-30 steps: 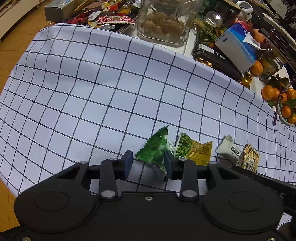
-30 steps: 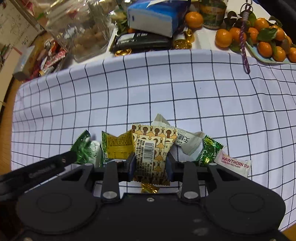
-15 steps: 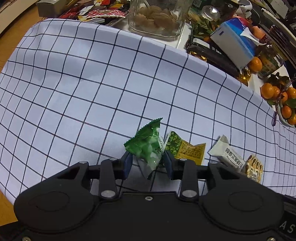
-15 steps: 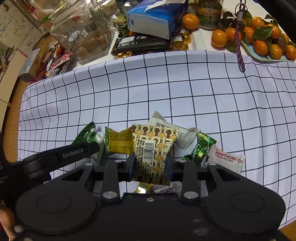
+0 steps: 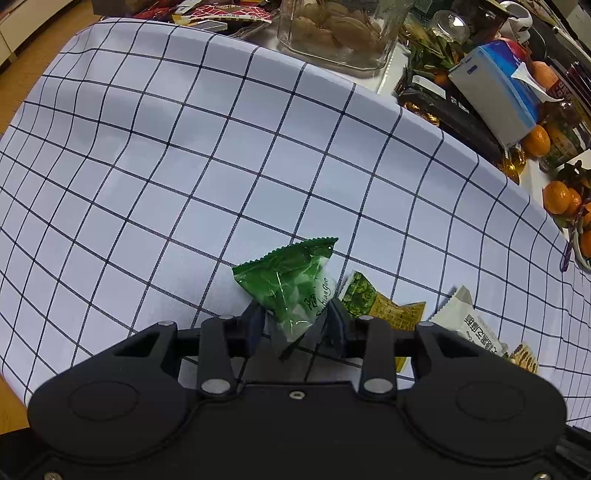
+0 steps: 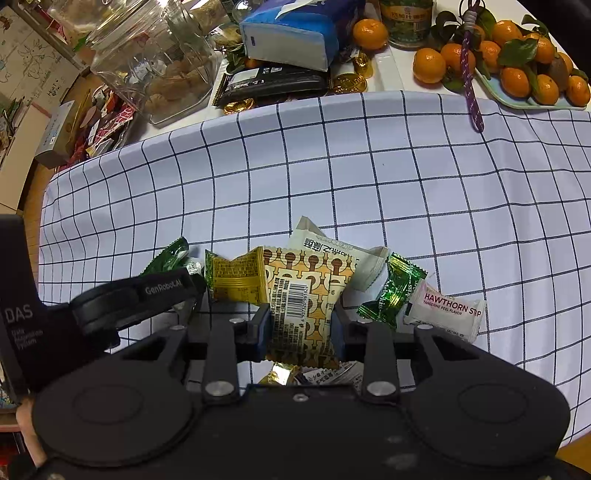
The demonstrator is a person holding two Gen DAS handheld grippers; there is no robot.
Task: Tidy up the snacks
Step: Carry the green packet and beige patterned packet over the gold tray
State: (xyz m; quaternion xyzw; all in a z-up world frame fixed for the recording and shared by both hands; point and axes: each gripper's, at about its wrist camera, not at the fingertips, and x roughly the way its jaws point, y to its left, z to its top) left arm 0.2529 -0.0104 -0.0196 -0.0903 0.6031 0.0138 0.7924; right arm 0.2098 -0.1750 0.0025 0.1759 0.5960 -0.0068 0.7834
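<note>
A green snack packet (image 5: pixel 291 280) lies on the checked cloth (image 5: pixel 184 166) at the left end of a row of snacks. My left gripper (image 5: pixel 295 317) points down over it, open, with a finger on either side of the packet. My right gripper (image 6: pixel 301 321) is shut on a brown patterned packet (image 6: pixel 303 291) with a barcode, in the middle of the row. Beside that packet are a yellow-green packet (image 6: pixel 236 277), a white packet (image 6: pixel 332 251), a green foil candy (image 6: pixel 395 291) and a Hawthorn strip (image 6: pixel 447 310). The right wrist view shows the left gripper's finger (image 6: pixel 147 291) over the green packet (image 6: pixel 170 254).
Beyond the cloth's far edge stand a glass jar (image 5: pixel 340 33), a blue tissue box (image 5: pixel 495 92), a dark flat pack (image 6: pixel 273 85) and a tray of oranges (image 6: pixel 517 62). Loose wrappers (image 6: pixel 99 125) pile at the far left. Gold wrappers (image 6: pixel 277 373) lie under my right gripper.
My left gripper has sunk and shifted: the green packet, earlier against the right finger only, now sits between both fingers. The right gripper keeps its hold on the brown packet.
</note>
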